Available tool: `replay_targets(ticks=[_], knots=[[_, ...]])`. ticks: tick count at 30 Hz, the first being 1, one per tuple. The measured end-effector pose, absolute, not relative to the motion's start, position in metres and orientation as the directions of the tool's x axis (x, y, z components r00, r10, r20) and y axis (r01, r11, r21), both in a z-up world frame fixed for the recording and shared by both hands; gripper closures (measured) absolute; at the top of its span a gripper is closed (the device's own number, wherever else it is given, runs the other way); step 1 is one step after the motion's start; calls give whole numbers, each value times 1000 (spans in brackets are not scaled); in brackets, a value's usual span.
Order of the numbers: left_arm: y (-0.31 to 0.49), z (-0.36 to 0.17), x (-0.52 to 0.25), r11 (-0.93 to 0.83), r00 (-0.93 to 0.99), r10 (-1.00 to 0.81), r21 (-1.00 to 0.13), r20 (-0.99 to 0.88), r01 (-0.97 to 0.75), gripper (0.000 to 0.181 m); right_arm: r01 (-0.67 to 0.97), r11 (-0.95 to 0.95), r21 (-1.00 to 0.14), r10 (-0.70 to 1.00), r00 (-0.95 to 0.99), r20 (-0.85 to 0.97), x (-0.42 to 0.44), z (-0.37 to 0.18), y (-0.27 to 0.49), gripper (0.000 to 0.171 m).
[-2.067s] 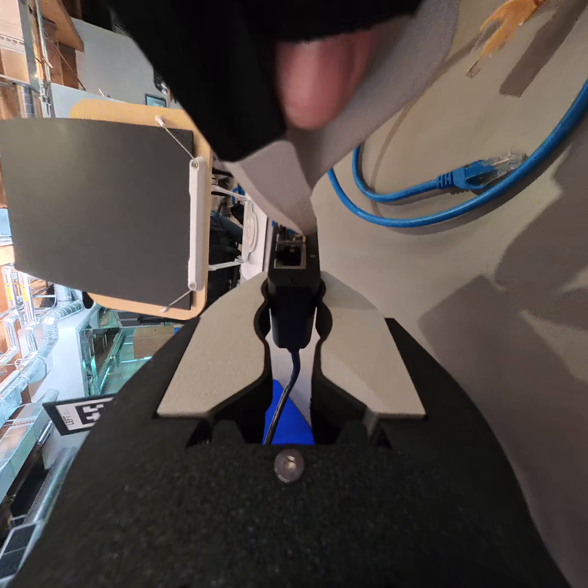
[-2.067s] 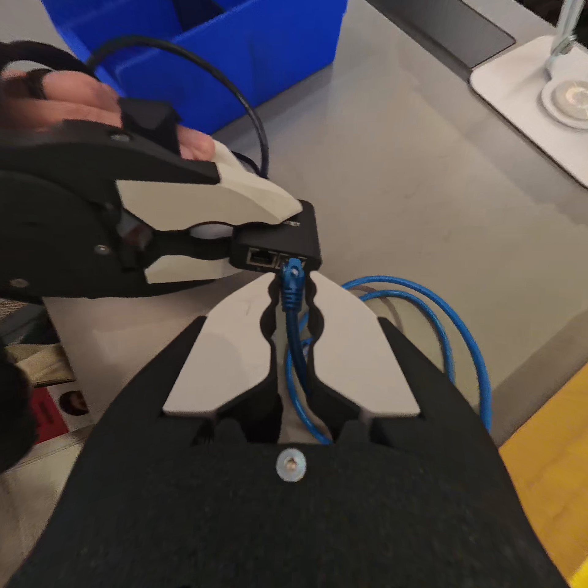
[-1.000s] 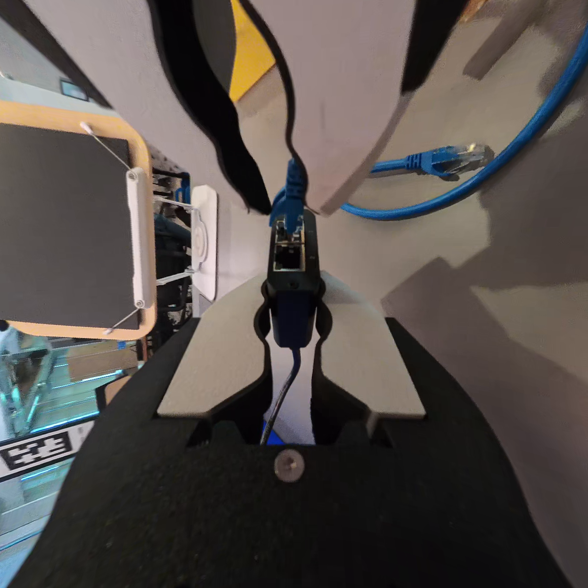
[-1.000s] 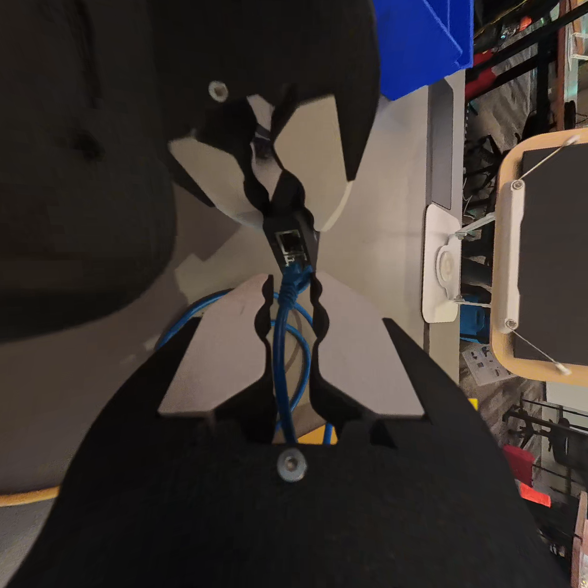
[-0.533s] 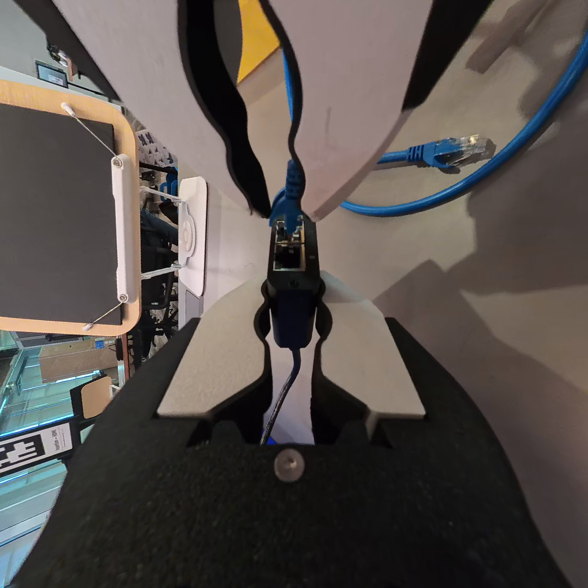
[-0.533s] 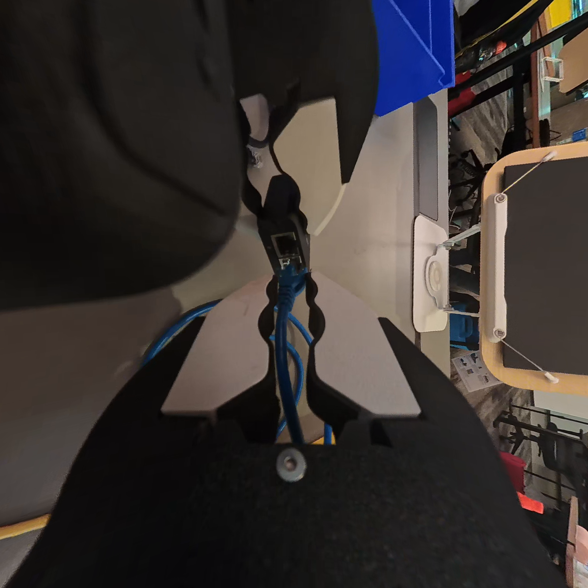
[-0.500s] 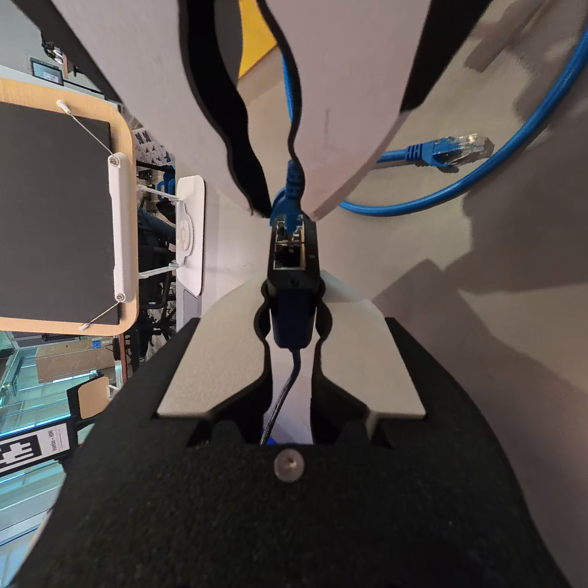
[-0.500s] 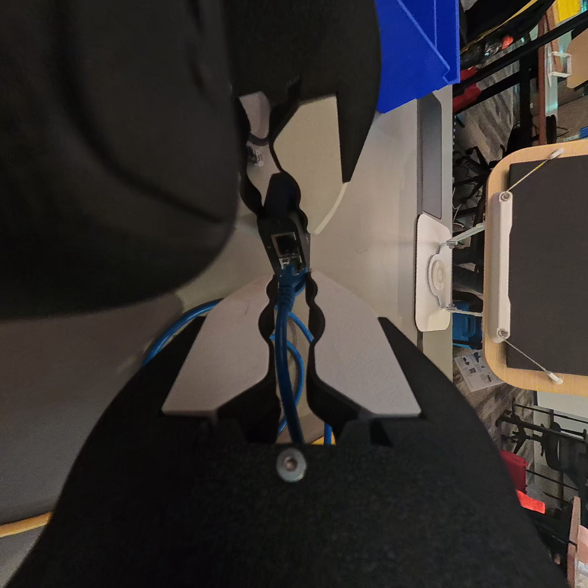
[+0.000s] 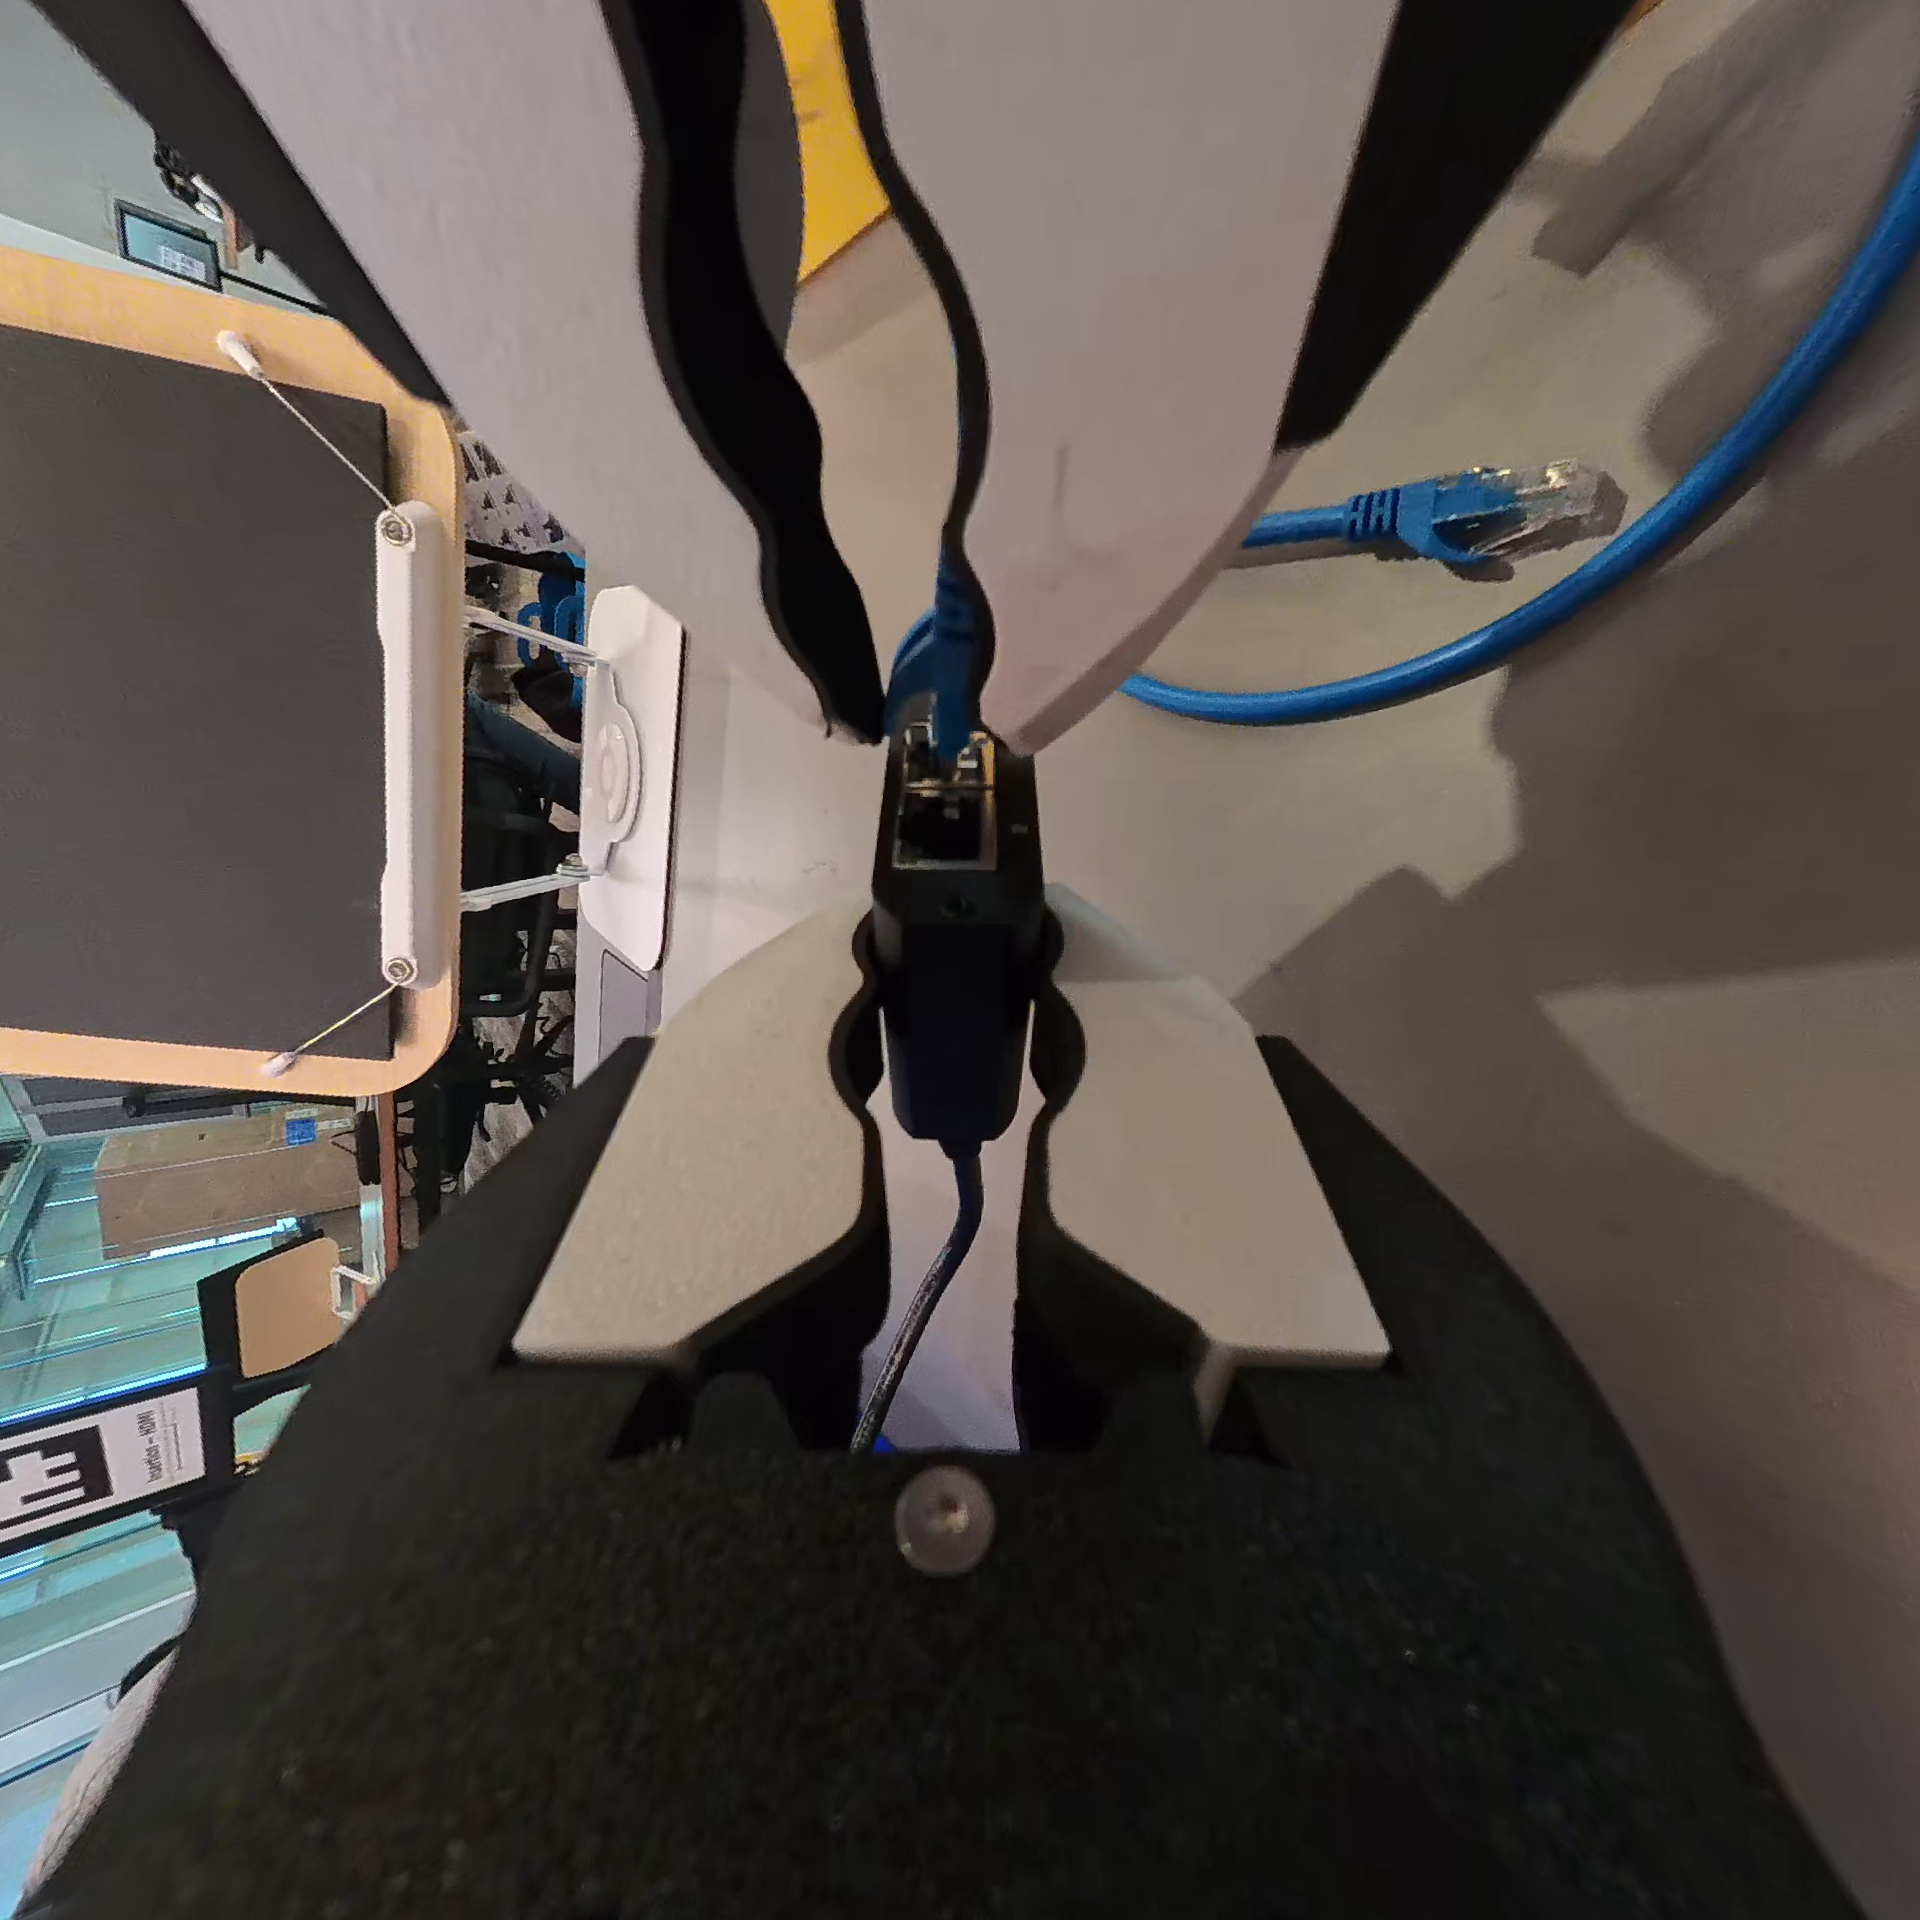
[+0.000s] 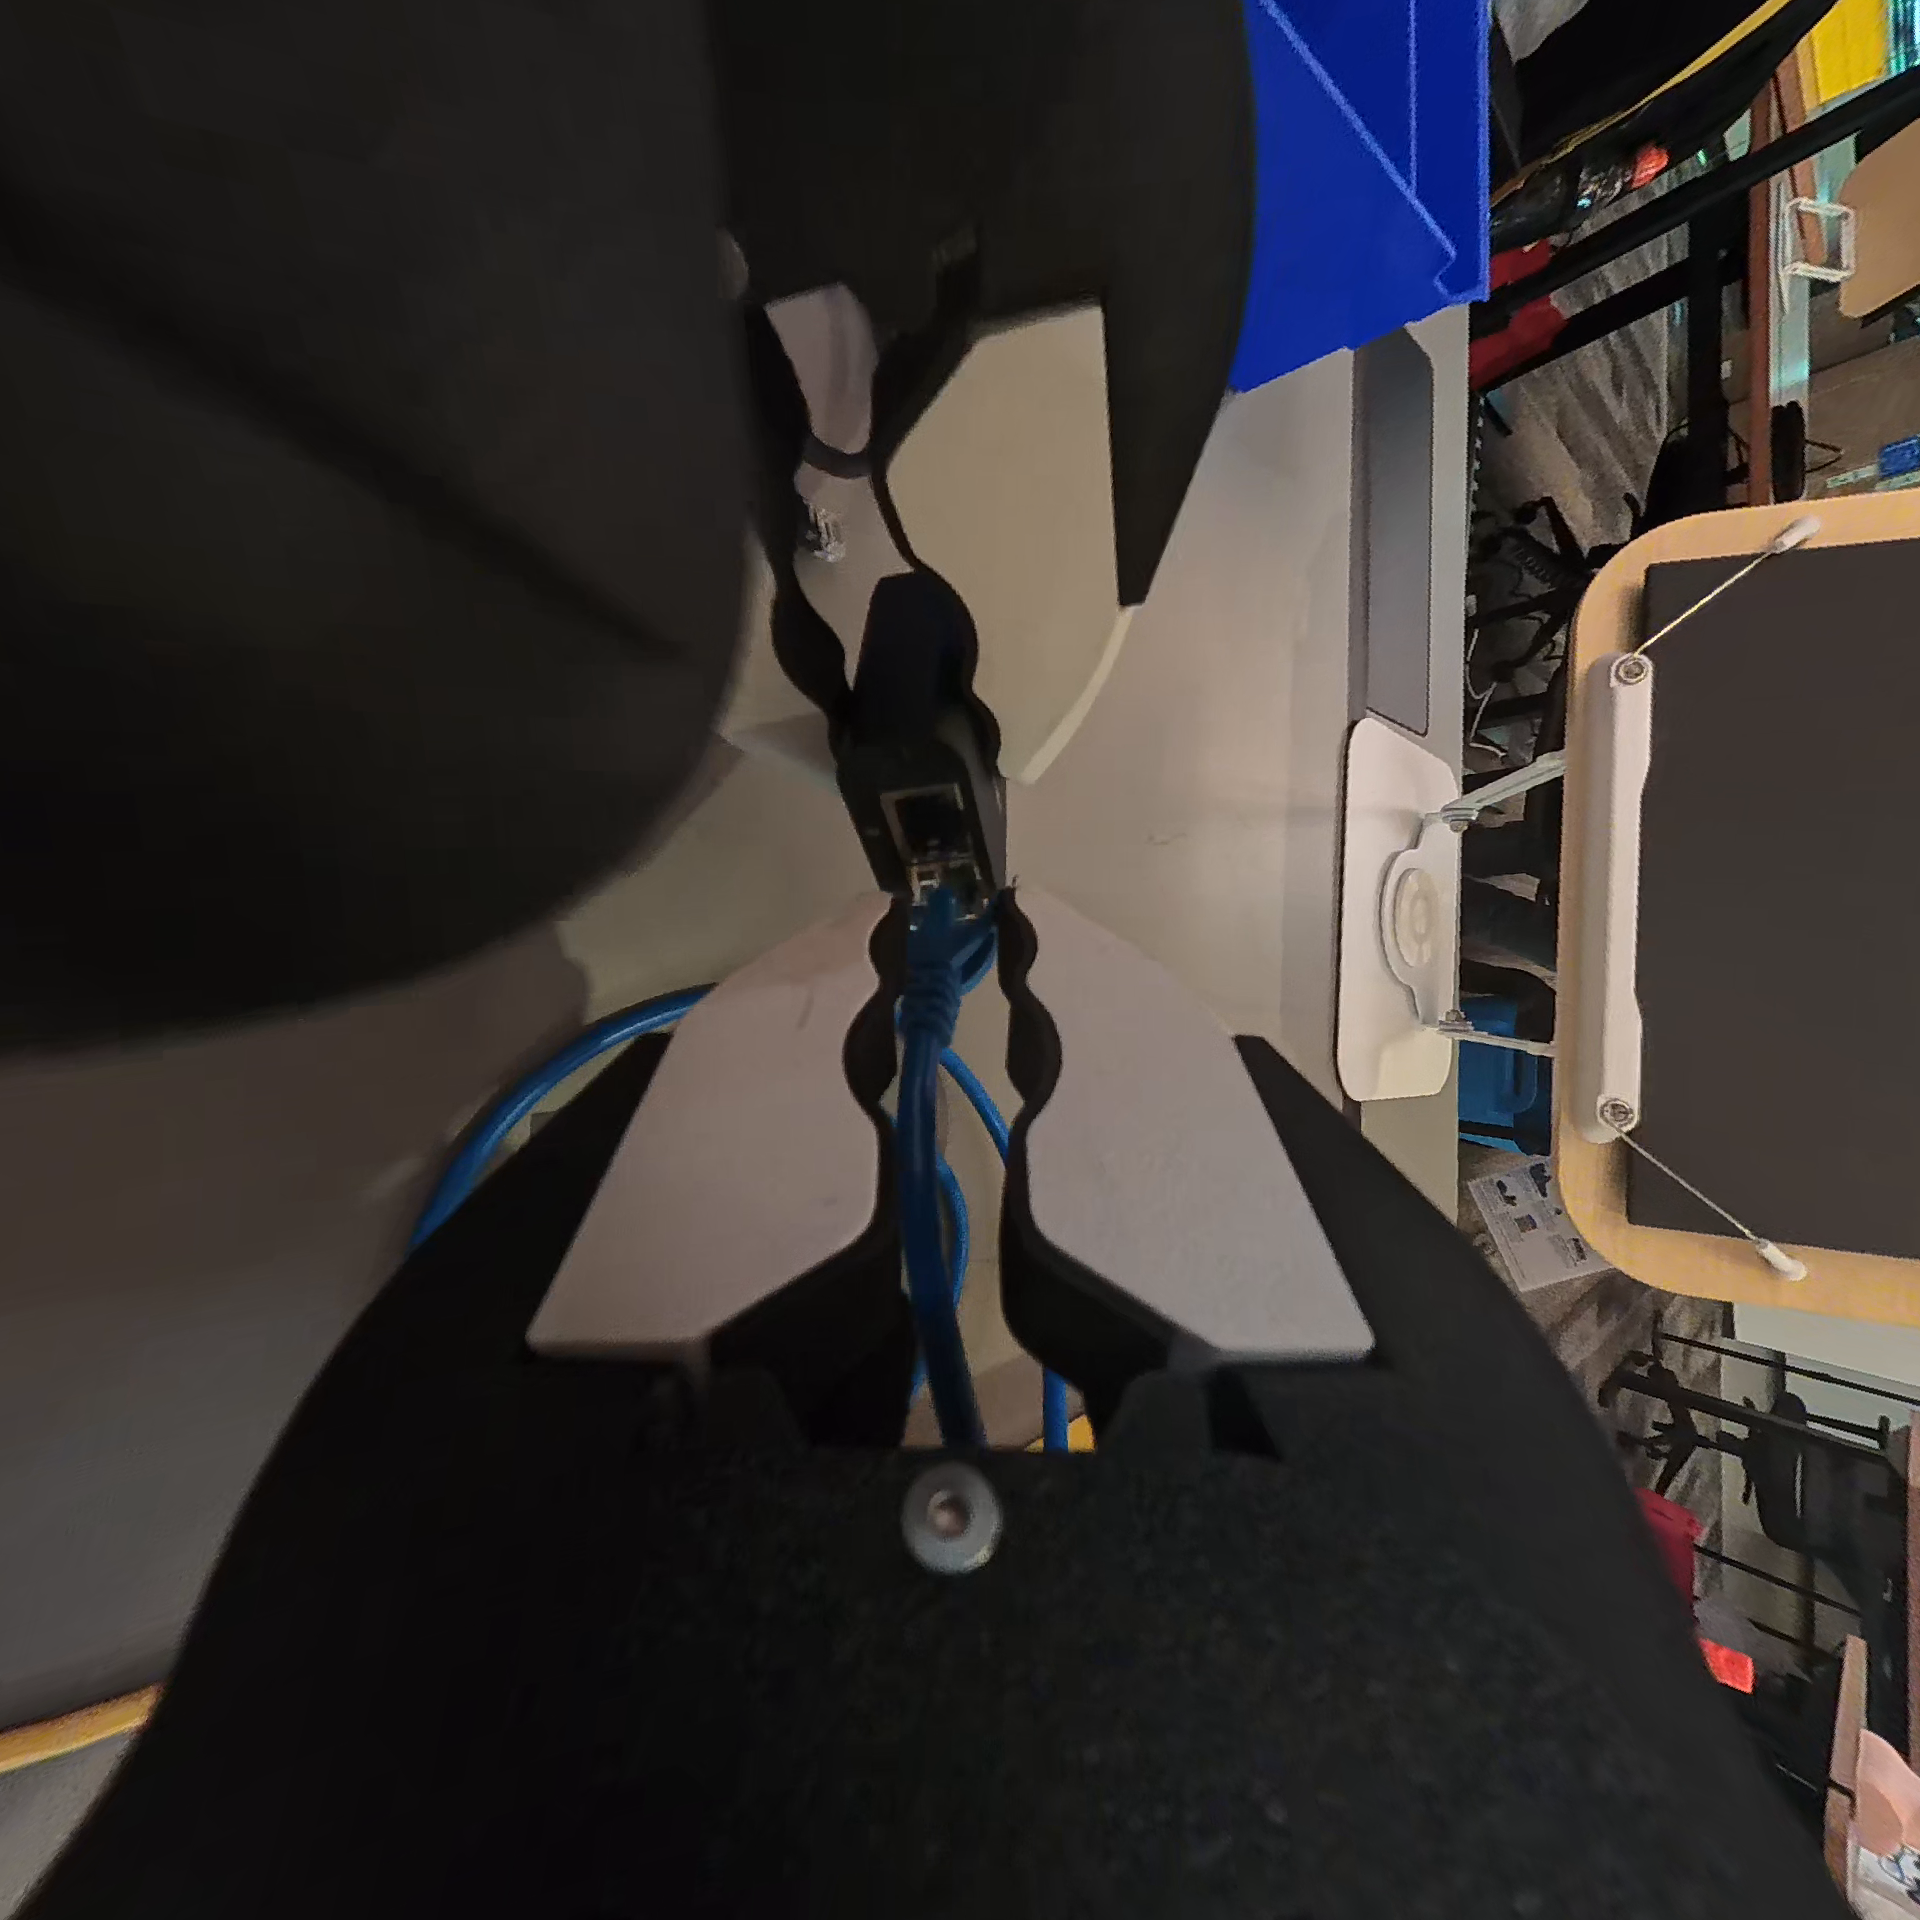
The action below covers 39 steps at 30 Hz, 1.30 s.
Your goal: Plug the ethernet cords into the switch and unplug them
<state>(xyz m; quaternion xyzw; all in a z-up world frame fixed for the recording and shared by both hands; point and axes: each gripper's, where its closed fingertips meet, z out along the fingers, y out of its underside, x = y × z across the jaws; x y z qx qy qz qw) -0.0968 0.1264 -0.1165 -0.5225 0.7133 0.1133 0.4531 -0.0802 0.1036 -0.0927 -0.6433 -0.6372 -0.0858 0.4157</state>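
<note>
- While the left gripper (image 9: 954,925) clamps the black switch (image 9: 954,883) by its rear end, the switch's ports face the right gripper (image 10: 940,914).
- At the port farthest from the left gripper's fingers, the blue ethernet cord (image 10: 930,1091) has its plug seated, pinched between the right gripper's closed fingers.
- Beside that port, the nearer one stands empty.
- Beyond the switch, a loose plug (image 9: 1496,509) of blue cord lies on the grey table (image 9: 1662,1039).
</note>
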Motion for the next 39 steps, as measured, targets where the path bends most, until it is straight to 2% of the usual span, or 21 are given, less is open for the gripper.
replay_targets(ticks=[14, 20, 25, 31, 33, 35, 36, 39], knots=[[122, -119, -94, 425, -50, -640, -299, -766, -854, 157, 900, 137, -415, 742, 184, 644, -77, -96, 102, 155], [118, -119, -91, 429, -49, -652, -315, -757, -846, 157, 886, 64, -459, 782, 242, 575, -74, -97, 100, 158], [114, -120, -89, 436, -55, -649, -312, -759, -844, 157, 902, 100, -420, 778, 192, 598, -72, -98, 96, 158], [120, -115, -91, 443, -49, -623, -300, -781, -845, 158, 855, 73, -513, 771, 278, 573, -75, -93, 100, 158], [122, -115, -92, 456, -53, -584, -274, -810, -847, 158, 831, 12, -556, 801, 325, 503, -77, -92, 98, 156], [127, -114, -96, 474, -76, -501, -200, -862, -857, 157, 787, -116, -606, 821, 420, 387, -73, -91, 98, 139], [129, -113, -97, 483, -83, -472, -179, -878, -857, 157, 751, -183, -634, 815, 477, 329, -70, -89, 99, 137], [132, -110, -98, 489, -69, -455, -184, -888, -853, 158, 582, -371, -723, 795, 601, 76, -69, -87, 98, 148]])
